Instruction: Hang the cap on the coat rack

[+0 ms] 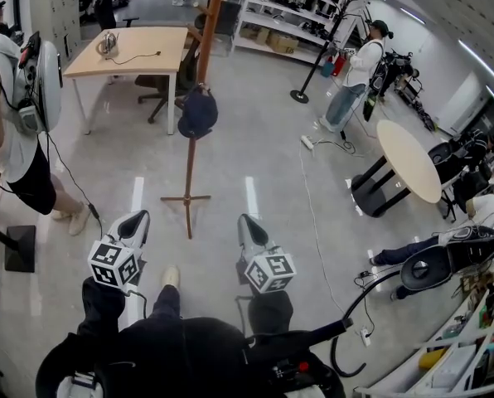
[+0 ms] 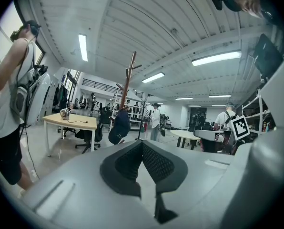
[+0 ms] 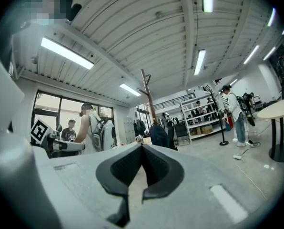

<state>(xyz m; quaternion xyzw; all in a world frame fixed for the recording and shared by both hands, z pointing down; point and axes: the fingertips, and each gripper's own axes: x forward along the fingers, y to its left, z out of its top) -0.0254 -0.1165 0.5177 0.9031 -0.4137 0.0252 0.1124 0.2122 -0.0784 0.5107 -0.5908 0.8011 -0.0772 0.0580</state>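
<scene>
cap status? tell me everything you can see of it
The cap is dark navy and looks like soft fabric, with a small pale mark too small to read. It hangs on the wooden coat rack, partway up the pole, its crown drooping, well clear of the floor. Only the rack touches it. The left gripper and right gripper are apart from it, both shut and empty.

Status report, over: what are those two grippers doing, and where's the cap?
Shut and empty: left gripper, right gripper. Dark cap hangs on the wooden coat rack. Nothing stands between grippers and rack.
</scene>
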